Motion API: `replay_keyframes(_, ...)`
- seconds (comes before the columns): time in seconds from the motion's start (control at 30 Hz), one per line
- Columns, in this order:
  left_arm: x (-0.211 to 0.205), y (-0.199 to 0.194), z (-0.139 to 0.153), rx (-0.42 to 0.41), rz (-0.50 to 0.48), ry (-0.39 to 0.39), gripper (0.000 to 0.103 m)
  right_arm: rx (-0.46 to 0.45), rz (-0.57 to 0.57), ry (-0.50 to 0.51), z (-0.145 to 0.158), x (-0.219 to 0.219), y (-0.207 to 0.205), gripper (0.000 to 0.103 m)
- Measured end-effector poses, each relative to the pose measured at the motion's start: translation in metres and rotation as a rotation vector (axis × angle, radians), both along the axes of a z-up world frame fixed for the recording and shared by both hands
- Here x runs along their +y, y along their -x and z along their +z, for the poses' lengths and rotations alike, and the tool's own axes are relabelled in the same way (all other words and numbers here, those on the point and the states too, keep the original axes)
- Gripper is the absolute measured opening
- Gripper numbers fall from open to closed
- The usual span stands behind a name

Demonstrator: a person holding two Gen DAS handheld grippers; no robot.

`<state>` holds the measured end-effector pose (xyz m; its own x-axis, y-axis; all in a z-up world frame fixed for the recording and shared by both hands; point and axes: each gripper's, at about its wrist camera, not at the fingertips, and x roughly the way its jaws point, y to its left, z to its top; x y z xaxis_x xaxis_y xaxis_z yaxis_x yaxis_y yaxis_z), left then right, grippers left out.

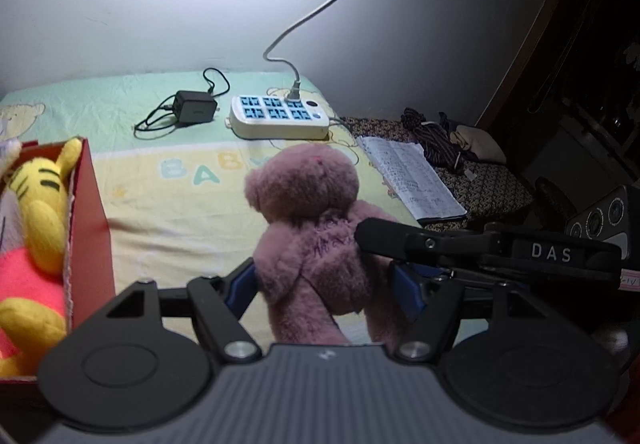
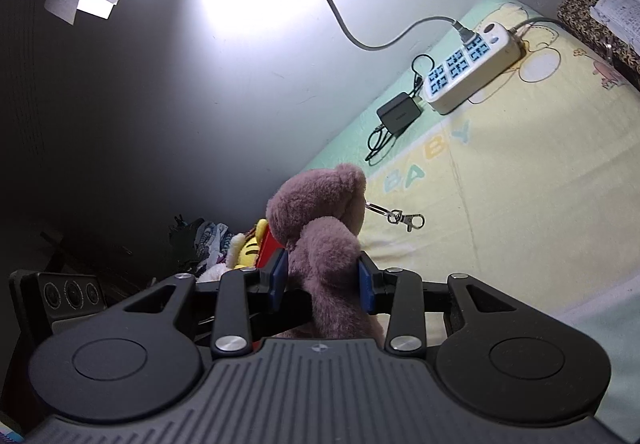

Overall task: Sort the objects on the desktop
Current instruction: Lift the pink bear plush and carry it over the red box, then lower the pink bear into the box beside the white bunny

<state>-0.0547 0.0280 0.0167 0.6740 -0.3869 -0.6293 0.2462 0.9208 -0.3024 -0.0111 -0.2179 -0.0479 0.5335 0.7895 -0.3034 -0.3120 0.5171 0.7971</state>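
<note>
Gripping pink bear [image 2: 320, 240], right gripper [image 2: 322, 284]

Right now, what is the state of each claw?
Left claw: closed on the purple plush bear.
Right claw: closed on the same bear.

pink bear [image 1: 312, 228]: fuzzy plush | sheet [image 1: 168, 204]: matt creased cloth | power strip [image 1: 280, 118]: smooth glossy plastic

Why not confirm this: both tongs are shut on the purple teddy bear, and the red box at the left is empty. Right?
Wrong on the box. The left wrist view shows the red box holding a yellow plush tiger. The rest stands: left tongs and right tongs both clamp the purple teddy bear.
</note>
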Motion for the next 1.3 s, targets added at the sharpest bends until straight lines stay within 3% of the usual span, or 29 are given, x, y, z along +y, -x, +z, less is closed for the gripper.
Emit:
replay_keyframes(0.43,0.068,0.034,0.039,-0.142,0.111,0.003,0.071,-0.116,0.086,-0.051,0.039,0.067,0.004,0.039)
replay_keyframes(0.87,0.202,0.061,0.066,-0.244,0.166,-0.018,0.071,-0.187,0.107,-0.093,0.067,0.200,0.022,0.039)
replay_keyframes(1.03,0.245,0.068,0.065,-0.269,0.184,-0.041,0.071,-0.203,0.119,-0.100,0.067,0.248,0.025,0.039)
replay_keyframes(1.3,0.286,0.064,0.040,-0.245,0.174,-0.100,0.071,-0.195,0.105,-0.085,0.036,0.297,0.021,0.039)
